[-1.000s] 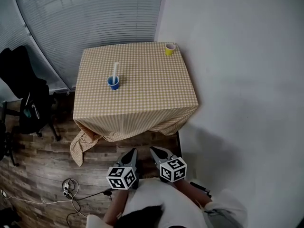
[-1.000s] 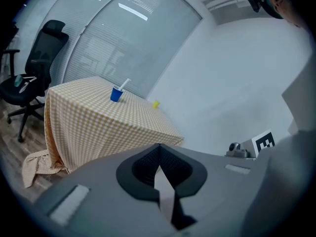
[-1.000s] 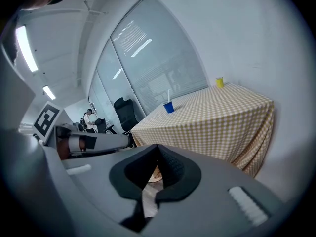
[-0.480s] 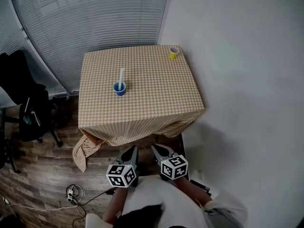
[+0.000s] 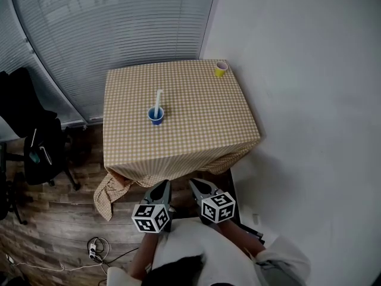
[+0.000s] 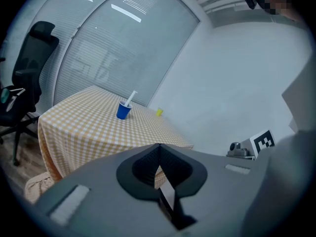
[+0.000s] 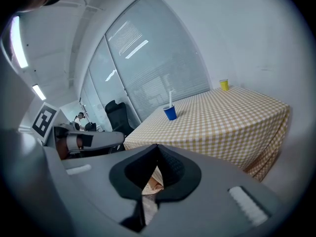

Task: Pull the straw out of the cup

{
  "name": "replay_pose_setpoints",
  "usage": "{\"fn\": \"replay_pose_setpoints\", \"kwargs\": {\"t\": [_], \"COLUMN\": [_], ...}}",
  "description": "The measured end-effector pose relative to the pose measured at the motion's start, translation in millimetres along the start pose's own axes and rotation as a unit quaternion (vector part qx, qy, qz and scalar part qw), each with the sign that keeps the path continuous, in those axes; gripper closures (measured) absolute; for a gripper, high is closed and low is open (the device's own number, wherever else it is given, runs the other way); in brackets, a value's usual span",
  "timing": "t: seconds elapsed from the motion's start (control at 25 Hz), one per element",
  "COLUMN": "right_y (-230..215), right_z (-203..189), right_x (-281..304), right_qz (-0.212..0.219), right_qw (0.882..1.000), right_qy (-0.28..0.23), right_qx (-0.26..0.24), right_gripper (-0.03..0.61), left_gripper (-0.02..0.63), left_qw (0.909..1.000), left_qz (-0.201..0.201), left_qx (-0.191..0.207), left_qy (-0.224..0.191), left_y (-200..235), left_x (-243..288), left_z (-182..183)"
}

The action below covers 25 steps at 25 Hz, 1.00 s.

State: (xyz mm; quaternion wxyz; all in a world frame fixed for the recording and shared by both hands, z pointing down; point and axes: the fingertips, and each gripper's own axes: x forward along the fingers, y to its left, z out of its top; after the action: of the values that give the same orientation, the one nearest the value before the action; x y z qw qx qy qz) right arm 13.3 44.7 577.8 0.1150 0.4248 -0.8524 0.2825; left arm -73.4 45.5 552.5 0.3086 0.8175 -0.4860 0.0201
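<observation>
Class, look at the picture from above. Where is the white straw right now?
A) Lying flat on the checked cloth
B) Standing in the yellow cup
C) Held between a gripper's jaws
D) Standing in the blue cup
D: the white straw rises out of the blue cup near the middle of the table, while the yellow cup at the far right corner shows no straw.

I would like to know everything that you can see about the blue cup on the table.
The blue cup is small and plain, perhaps plastic or paper, narrowing slightly toward its base. It stands upright and open on the checked tablecloth, left of the table's middle in the head view, far from the yellow cup at the back right corner. A white straw leans in it and rises well above the rim. Its contents cannot be seen. Nothing else touches it.
</observation>
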Motion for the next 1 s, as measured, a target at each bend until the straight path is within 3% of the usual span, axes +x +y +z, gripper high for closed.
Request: {"fn": "replay_pose_setpoints", "kwargs": {"t": [0.64, 1.0], "right_y": [11.7, 13.5], "right_z": [5.1, 5.4], "right_x": [3.0, 12.4], "right_qz": [-0.010, 0.007], "right_qw": [1.000, 1.000], "right_qy": [-0.016, -0.003], "right_qx": [0.019, 0.017], "right_gripper": [0.572, 0.572], "left_gripper": [0.600, 0.600], "left_qw": [0.9999, 0.9998], "left_qz": [0.001, 0.005], "left_qx": [-0.005, -0.010], "left_qy": [-0.013, -0.019], "left_y": [18.7, 19.3], "left_x": [-14.2, -16.2], "left_z": [11.1, 12.6]}}
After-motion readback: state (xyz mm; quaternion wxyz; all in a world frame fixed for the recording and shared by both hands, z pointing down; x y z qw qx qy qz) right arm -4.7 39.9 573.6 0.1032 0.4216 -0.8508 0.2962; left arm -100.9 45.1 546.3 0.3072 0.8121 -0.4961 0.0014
